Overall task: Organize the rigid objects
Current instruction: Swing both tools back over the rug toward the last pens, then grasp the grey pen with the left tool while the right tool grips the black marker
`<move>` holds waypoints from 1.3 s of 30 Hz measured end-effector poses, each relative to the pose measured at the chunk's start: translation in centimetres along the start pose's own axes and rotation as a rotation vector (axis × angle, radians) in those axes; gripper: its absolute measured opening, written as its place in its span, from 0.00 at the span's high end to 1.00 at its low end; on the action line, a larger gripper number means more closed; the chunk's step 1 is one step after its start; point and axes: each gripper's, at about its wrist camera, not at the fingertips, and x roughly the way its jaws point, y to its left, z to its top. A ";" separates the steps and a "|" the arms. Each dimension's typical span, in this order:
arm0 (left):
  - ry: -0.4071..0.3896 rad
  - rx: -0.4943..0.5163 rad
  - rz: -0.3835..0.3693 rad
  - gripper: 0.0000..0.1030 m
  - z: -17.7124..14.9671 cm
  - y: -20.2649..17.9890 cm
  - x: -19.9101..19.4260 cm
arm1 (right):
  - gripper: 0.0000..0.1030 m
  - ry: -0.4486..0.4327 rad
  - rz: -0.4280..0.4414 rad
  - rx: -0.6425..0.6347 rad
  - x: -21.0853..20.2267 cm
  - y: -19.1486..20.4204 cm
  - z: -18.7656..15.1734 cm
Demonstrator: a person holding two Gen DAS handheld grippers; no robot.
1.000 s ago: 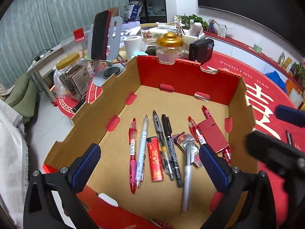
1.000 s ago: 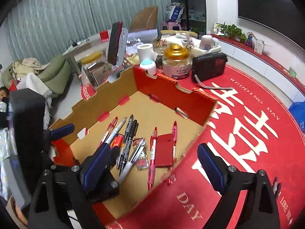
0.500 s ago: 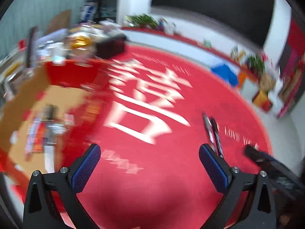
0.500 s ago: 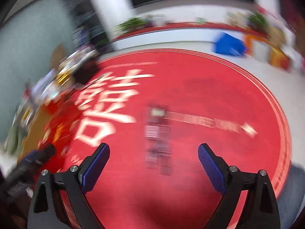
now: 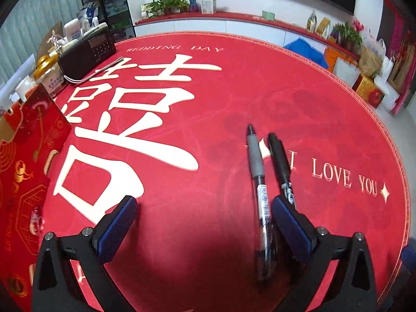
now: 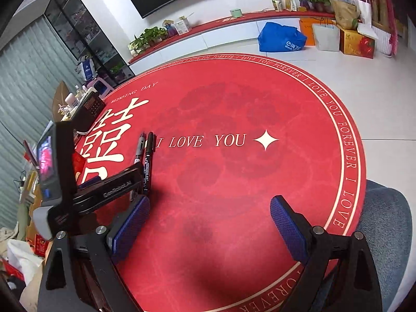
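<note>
Now my left gripper (image 5: pixel 204 230), jaws open, hovers over two pens mid-counter: grey-grip clear pen (image 5: pixel 256 166), black marker (image 5: pixel 279 160). Light, stiff, slick; pinch mid-barrel. Right gripper (image 6: pixel 209 223) open, empty.

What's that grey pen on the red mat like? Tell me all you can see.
The grey pen has a grey rubbery grip, a dark tip and a clear barrel with a white barcode label. It lies flat on the red mat, tip pointing away, close beside a black pen, its rear end by the left gripper's right finger.
</note>
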 end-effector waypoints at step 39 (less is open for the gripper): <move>0.048 0.327 -0.225 0.24 -0.6 -0.5 -2.1 | 0.90 0.171 -0.041 -0.330 4.3 4.4 0.6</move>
